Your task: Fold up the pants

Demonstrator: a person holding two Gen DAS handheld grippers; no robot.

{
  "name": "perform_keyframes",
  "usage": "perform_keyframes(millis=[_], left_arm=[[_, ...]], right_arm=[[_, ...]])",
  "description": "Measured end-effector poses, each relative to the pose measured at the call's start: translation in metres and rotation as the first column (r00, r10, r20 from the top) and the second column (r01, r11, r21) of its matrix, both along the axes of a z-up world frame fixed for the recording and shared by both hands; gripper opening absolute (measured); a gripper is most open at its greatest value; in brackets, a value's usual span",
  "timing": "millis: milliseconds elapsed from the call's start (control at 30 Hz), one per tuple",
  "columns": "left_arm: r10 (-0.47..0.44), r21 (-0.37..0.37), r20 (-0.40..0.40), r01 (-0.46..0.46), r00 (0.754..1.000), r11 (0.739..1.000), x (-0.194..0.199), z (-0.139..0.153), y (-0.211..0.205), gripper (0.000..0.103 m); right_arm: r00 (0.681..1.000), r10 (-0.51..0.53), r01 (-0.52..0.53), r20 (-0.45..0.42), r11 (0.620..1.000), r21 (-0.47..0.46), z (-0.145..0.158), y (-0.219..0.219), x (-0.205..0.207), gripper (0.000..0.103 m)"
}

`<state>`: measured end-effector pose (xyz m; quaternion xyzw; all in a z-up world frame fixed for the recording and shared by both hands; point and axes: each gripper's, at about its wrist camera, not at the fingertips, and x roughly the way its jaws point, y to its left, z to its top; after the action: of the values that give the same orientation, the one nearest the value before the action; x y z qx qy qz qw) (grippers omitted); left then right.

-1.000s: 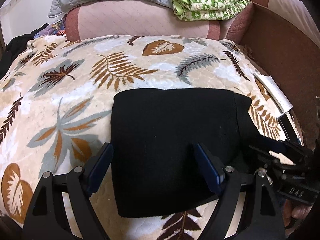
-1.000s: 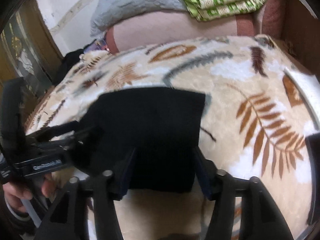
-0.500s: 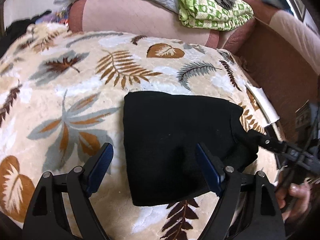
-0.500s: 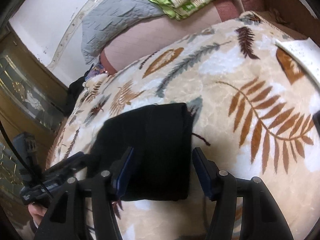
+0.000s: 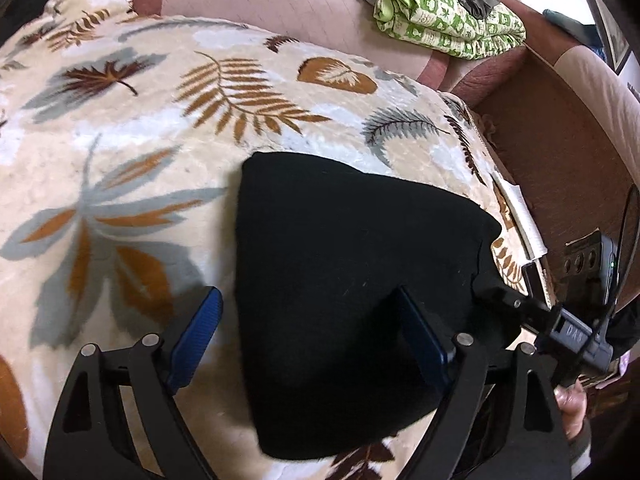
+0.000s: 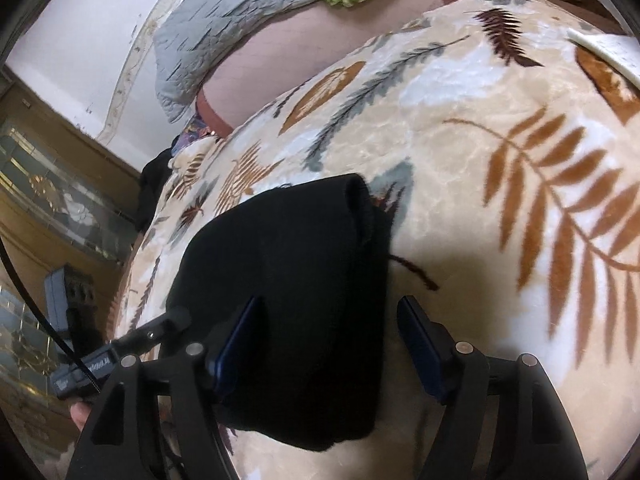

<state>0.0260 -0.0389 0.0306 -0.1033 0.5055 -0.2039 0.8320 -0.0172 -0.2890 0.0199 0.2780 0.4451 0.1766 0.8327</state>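
The black pants (image 5: 344, 280) lie folded into a compact block on the leaf-print blanket (image 5: 120, 128); they also show in the right wrist view (image 6: 296, 280). My left gripper (image 5: 308, 332) is open and empty, its fingers astride the block's near left edge, just above it. My right gripper (image 6: 328, 340) is open and empty above the block's near right part. The right gripper also shows at the block's right corner in the left wrist view (image 5: 520, 308). The left gripper shows at the block's left side in the right wrist view (image 6: 160, 328).
A pink cushion roll (image 5: 280, 12) bears a green patterned quilt (image 5: 440, 20) and a grey quilt (image 6: 224, 28) at the far end. A brown wooden bed side (image 5: 560, 160) runs on the right. A white paper (image 5: 520, 216) lies at the blanket's right edge.
Both grippers have pulled back and lifted from the folded pants, staying open. The views have tilted; the pants lie still.
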Motion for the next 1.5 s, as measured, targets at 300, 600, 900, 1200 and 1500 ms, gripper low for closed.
perform_keyframes(millis=[300, 600, 900, 1200, 1500], left_arm=[[-0.004, 0.018, 0.016, 0.003, 1.0, 1.0, 0.002, -0.007, -0.014, 0.102], [-0.016, 0.045, 0.055, 0.013, 0.998, 0.999, -0.008, -0.002, -0.019, 0.088], [0.001, 0.033, 0.093, -0.004, 0.996, 0.999, -0.015, 0.026, 0.002, 0.04], [0.081, 0.075, 0.19, -0.096, 0.979, 0.993, 0.003, 0.068, 0.065, 0.039], [0.193, 0.159, 0.141, -0.215, 0.971, 0.964, 0.048, 0.04, 0.138, 0.039]], right_arm=[[1.0, -0.013, 0.013, 0.0, 0.999, 0.046, -0.005, 0.002, 0.007, 0.074], [0.999, -0.032, 0.032, 0.019, 0.999, 0.004, 0.005, 0.006, -0.001, 0.048], [0.995, -0.004, 0.009, 0.102, 0.999, -0.05, 0.044, 0.023, -0.012, 0.037], [0.982, 0.091, -0.089, 0.167, 0.996, -0.021, 0.076, 0.087, 0.024, 0.037], [0.978, 0.181, -0.18, 0.101, 0.983, -0.017, 0.044, 0.174, 0.095, 0.042]])
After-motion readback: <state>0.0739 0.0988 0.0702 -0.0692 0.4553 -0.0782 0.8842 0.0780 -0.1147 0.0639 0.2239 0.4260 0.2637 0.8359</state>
